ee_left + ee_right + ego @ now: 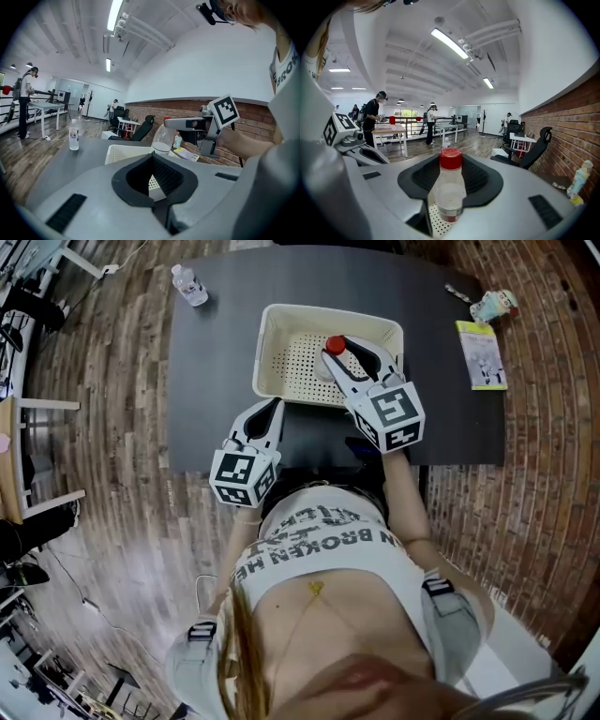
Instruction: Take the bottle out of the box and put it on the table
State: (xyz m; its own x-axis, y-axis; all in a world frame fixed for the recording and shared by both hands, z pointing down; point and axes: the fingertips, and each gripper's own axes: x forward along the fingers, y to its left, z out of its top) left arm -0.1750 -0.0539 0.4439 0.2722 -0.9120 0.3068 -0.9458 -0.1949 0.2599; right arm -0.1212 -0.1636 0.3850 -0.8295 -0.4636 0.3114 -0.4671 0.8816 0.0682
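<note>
Lift-out step: right gripper (349, 354) clamps the clear red-capped plastic bottle (450, 187) over the cream perforated box (281, 343), left gripper (272, 409) seemingly closed and empty; next move must clear the rim onto the dark table (216, 362).

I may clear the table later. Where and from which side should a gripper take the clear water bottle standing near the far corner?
Probably around the labelled middle of the water bottle, coming in level from the person's side. It stands upright, slim and round, with bare table around it.
</note>
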